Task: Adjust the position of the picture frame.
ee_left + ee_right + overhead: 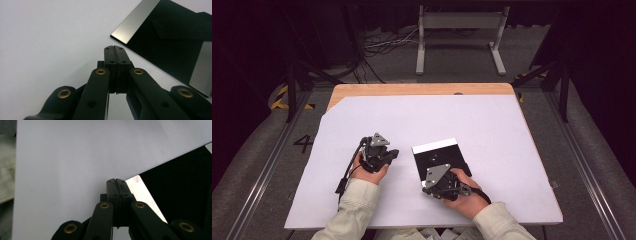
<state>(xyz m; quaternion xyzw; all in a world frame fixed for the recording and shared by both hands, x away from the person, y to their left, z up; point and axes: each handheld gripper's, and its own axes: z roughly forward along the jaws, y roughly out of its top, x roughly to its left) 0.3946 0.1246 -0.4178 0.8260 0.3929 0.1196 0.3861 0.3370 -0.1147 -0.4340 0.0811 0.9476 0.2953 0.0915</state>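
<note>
A flat black plate [439,156] with a shiny strip [434,146] along its far edge lies on the white sheet [422,120] at mid-table. My left gripper [393,154] rests on the sheet just left of the plate, jaws shut and empty. In the left gripper view its tips [115,47] point at the plate [172,47], a short gap away. My right gripper [428,189] sits at the plate's near left corner, also shut on nothing. In the right gripper view its tips [116,181] lie beside a shiny strip [142,192] of the plate [182,177].
The white sheet covers most of the wooden table [422,89], with bare sheet all around the plate. A grey metal stand [459,37] and cables are on the floor beyond the table. A pale sleeve [6,170] shows at the left in the right gripper view.
</note>
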